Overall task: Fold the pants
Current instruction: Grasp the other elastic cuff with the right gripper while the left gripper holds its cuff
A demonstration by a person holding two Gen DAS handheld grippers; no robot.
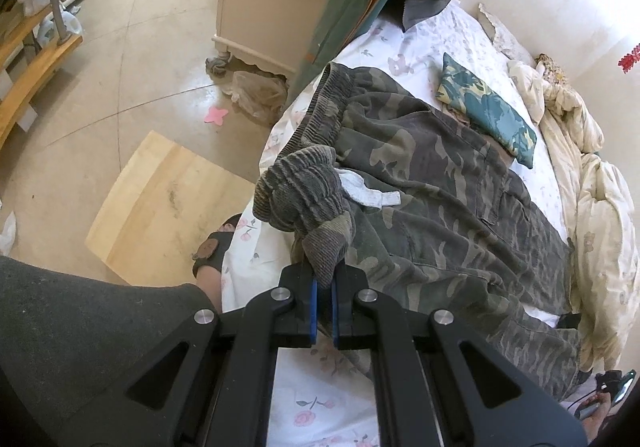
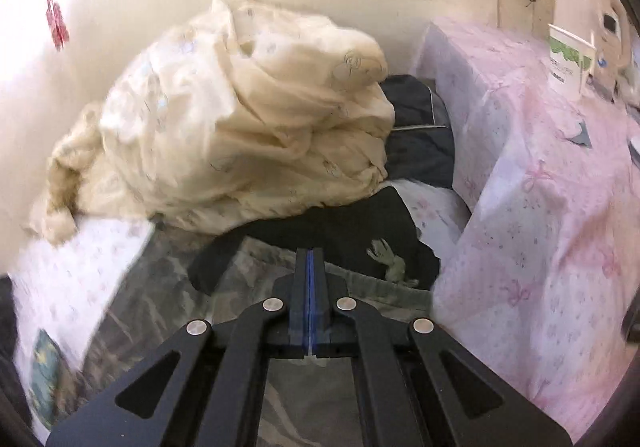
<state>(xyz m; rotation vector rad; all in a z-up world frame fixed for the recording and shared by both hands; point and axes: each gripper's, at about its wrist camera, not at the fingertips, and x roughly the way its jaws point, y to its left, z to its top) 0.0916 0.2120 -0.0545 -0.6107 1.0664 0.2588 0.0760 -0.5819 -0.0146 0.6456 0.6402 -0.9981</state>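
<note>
The left gripper (image 1: 324, 283) has its jaws clamped on a ribbed cuff (image 1: 304, 195) of the camouflage pants (image 1: 432, 183), likely to carry that leg over for a fold. The pants sprawl rumpled across the bed (image 1: 420, 43), waistband toward twelve o'clock. The right gripper (image 2: 311, 271) hovers over the fabric, jaws together on nothing visible.

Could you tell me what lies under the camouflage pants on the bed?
The camouflage pants lie on a floral bed sheet; whatever is directly beneath them is covered.
</note>
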